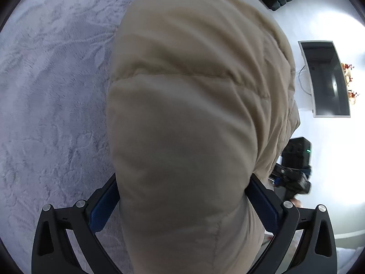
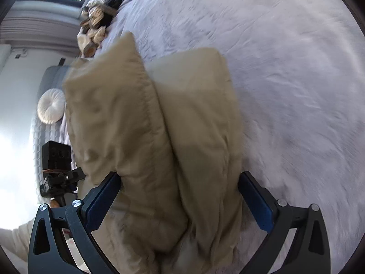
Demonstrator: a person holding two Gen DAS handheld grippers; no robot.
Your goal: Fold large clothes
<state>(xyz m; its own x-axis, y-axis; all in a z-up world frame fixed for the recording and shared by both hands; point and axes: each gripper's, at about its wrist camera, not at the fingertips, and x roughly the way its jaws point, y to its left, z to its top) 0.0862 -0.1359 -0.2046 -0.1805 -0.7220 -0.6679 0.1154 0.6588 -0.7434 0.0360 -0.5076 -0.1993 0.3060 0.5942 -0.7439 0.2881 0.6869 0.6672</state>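
Beige puffer jacket [image 1: 187, 118] bulges between left tongs [image 1: 183, 202], pads pressing it (bed beneath); right tongs [image 2: 180, 196] stand wide around its folds.

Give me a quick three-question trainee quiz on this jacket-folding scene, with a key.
1. True or false: the jacket is black.
2. What lies under the jacket? A) wooden floor B) grey blanket C) metal tray
3. Fill in: with the jacket between them, the jaws of the right tool stand ___.
Key: 1 false, it is beige. 2 B. 3 open.
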